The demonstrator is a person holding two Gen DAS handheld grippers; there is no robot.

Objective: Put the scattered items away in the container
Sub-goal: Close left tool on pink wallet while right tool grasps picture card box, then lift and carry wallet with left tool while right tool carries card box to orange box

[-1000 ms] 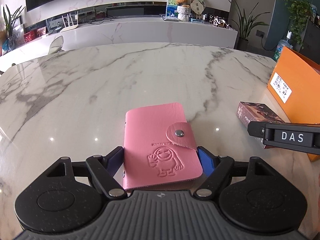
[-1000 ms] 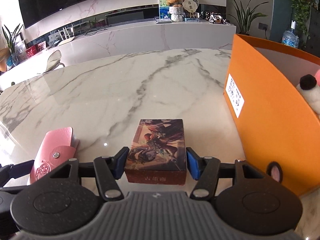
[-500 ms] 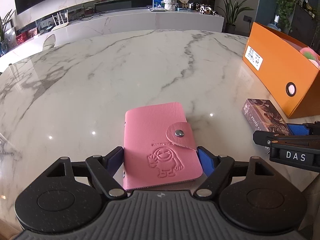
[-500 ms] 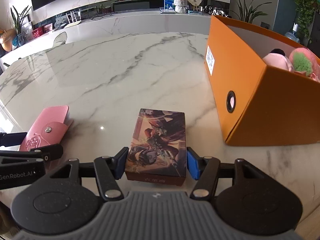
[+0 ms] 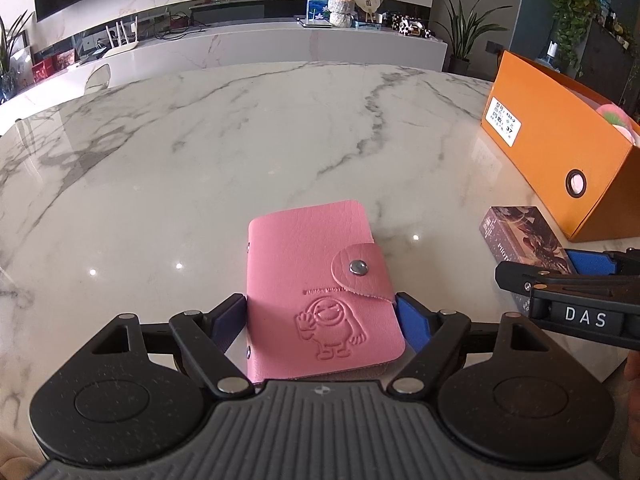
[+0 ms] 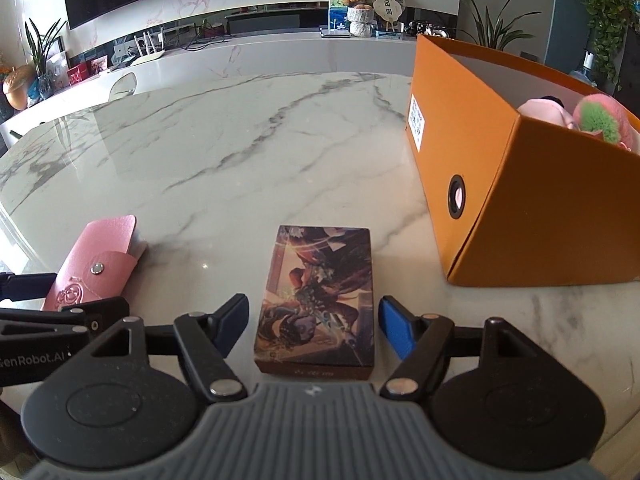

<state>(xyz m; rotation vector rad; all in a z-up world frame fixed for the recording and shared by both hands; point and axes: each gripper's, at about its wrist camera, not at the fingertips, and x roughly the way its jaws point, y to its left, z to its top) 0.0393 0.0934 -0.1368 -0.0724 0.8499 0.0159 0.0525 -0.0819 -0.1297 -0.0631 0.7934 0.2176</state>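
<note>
My left gripper (image 5: pixel 320 320) is shut on a pink card wallet (image 5: pixel 316 292) with a snap flap, held above the marble table (image 5: pixel 240 140). In the right wrist view a dark illustrated card box (image 6: pixel 318 300) sits between the fingers of my right gripper (image 6: pixel 314 330), whose jaws stand slightly apart from its sides. The wallet (image 6: pixel 92 264) shows at the left of that view. The orange container (image 6: pixel 520 208) stands to the right, with plush toys (image 6: pixel 592 120) inside. It also shows in the left wrist view (image 5: pixel 560 152), with the card box (image 5: pixel 524 248) in front of it.
A long white counter (image 6: pixel 280 56) with ornaments and a TV wall lie behind the table. Potted plants (image 5: pixel 460 20) stand at the back right. The table's near edge runs close under both grippers.
Both grippers have risen and pulled back, so the orange container shows more fully. The right jaws have opened slightly away from the card box. The left gripper still holds the wallet.
</note>
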